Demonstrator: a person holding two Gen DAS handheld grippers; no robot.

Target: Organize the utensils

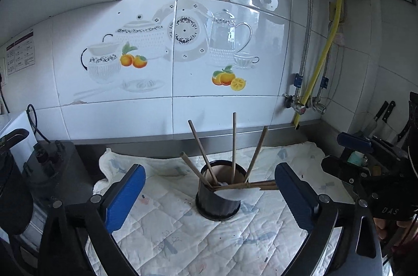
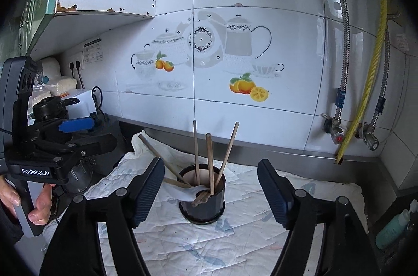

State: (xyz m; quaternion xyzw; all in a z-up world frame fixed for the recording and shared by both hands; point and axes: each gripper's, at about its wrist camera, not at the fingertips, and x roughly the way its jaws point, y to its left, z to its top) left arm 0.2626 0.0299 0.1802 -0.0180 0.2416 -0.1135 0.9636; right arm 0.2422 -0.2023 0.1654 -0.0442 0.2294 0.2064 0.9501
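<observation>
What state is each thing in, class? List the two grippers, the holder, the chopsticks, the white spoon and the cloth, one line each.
left gripper: open, holding nothing.
right gripper: open, holding nothing.
black holder: upright on the cloth, between both grippers' fingers, untouched.
chopsticks: several stand leaning in the holder; some lie across its rim.
white spoon: resting across the holder's rim.
quilted cloth: spread over the counter, wrinkled.
</observation>
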